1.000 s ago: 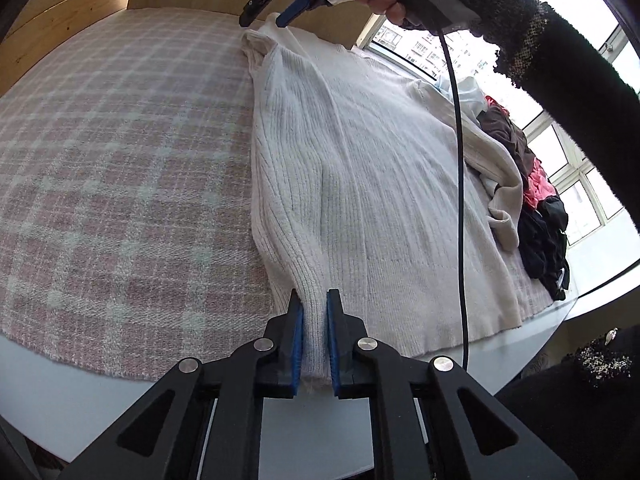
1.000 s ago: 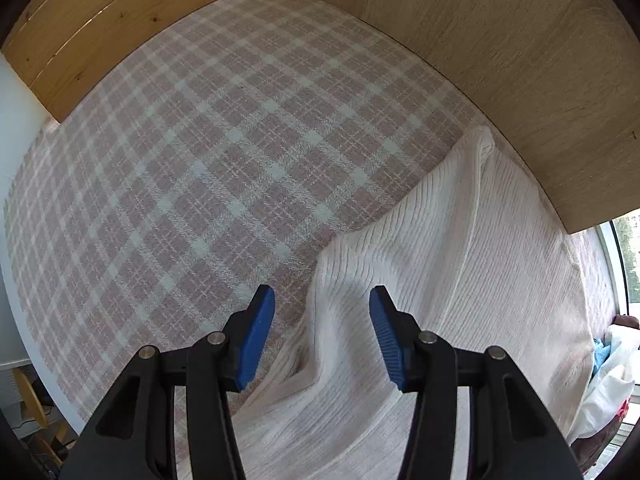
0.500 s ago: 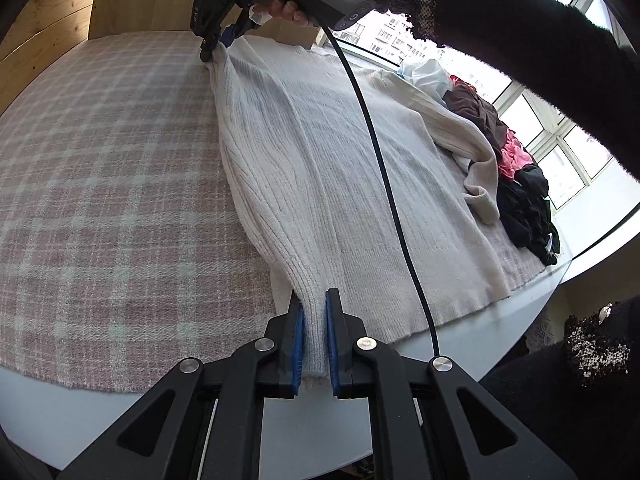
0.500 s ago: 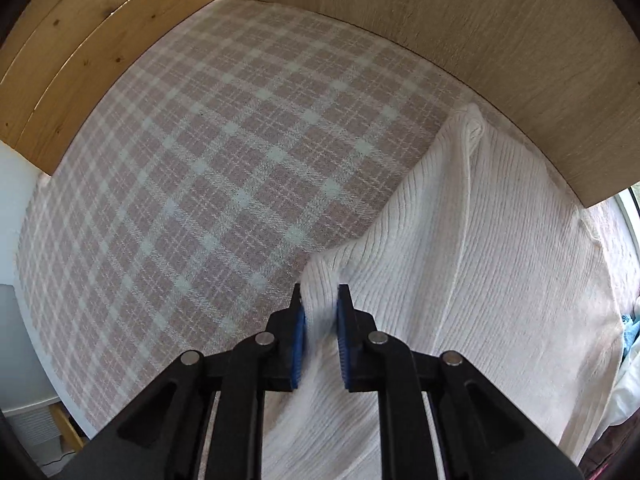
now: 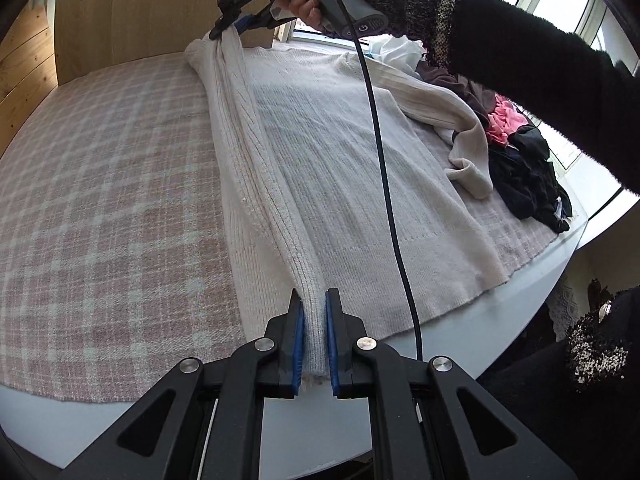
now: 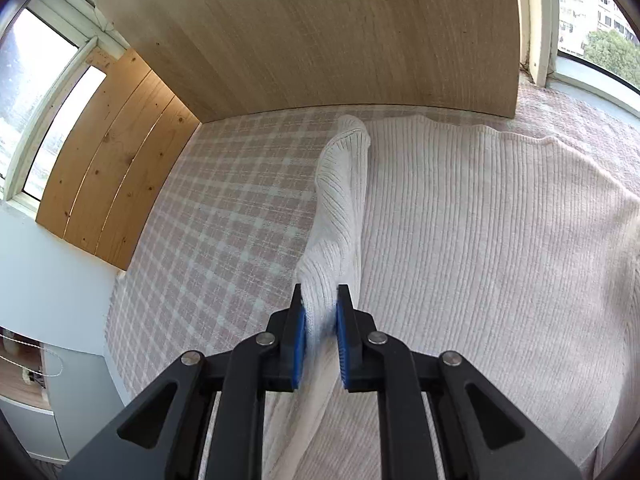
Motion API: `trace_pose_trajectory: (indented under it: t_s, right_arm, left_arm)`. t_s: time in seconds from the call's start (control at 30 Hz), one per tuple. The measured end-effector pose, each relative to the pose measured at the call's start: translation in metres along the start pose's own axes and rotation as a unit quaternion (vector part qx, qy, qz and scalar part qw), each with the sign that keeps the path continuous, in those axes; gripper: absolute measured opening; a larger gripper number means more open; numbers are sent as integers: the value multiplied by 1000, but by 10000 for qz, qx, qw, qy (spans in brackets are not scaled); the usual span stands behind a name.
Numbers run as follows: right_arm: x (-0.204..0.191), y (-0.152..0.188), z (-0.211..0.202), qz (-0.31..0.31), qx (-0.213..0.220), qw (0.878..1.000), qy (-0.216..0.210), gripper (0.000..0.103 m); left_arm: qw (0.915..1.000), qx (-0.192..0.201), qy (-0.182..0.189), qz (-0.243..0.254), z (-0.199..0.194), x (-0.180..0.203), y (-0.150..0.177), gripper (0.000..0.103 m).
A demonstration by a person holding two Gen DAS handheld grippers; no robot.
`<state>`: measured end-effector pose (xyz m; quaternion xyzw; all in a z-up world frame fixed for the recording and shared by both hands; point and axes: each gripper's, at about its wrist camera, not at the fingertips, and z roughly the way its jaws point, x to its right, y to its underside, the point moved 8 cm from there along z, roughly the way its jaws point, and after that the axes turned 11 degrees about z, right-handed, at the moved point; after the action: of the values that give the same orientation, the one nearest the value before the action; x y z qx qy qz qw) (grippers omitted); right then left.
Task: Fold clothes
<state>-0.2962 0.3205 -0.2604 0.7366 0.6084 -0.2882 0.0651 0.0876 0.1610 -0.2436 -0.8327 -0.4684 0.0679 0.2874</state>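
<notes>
Sweater [image 5: 340, 168] edge pinched by left hand-held gripper [image 5: 315, 344] and right hand-held gripper [image 6: 320, 336], lifted off plaid table [image 5: 100, 184].

Black fuzzy sleeve [image 5: 532, 64], blue-padded black jaws

Sweater [image 6: 480, 240] runs past the frame's right edge.

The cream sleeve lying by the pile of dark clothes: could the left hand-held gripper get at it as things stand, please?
Probably not right away. The left hand-held gripper is shut on the sweater's lifted edge, and the sleeve lies across the garment. Nothing blocks the path, but it would have to let go first.
</notes>
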Motion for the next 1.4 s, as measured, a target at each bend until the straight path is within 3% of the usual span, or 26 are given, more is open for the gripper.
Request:
trace_pose_trajectory:
  t_s: [0.13, 0.3, 0.47, 0.6, 0.73, 0.83, 0.93, 1.1, 1.13, 1.23, 1.33, 1.4]
  right_arm:
    - [40, 3, 1, 221, -98, 9996, 169, 13]
    - [55, 10, 6, -48, -256, 9989, 397, 19]
    - [51, 15, -13, -365, -268, 9980, 442, 33]
    - [44, 26, -52, -525, 3, 9985, 145, 34]
    - [24, 49, -66, -778, -5, 9962, -392, 34]
    - [6, 68, -38, -1061, -345, 9929, -418, 34]
    - [7, 77, -22, -1132, -491, 9921, -236, 34]
    - [19, 81, -33, -889, -540, 9942, -267, 33]
    - [21, 80, -42, -840, -484, 9948, -307, 33]
    - [35, 66, -129, -668, 236, 9967, -408, 33]
    - [77, 69, -205, -321, 856, 9958, 2, 37]
    - [109, 74, -250, -55, 1209, 9920, 364, 47]
  left_arm:
    - [9995, -205, -26, 240, 13, 18, -4, 9]
    - [9976, -602, 22, 339, 34, 29, 1, 11]
    - [9971, -673, -17, 367, 21, 39, 5, 32]
    - [9973, -648, -55, 345, -13, 42, 17, 34]
    - [9992, -366, -145, -105, -38, 19, 18, 34]
    - [9993, -240, -221, -202, -28, 7, 4, 33]
    - [9998, -144, -7, -97, -5, 10, -13, 33]
    - [9984, -557, 109, 56, 38, 14, -7, 33]
    - [9987, -499, 100, 89, 33, 15, -8, 33]
    - [9992, -344, 165, 81, 10, 20, -15, 33]
    - [9996, -7, 242, 174, -20, 23, -29, 35]
    - [9988, 123, 316, 347, -28, 26, -39, 35]
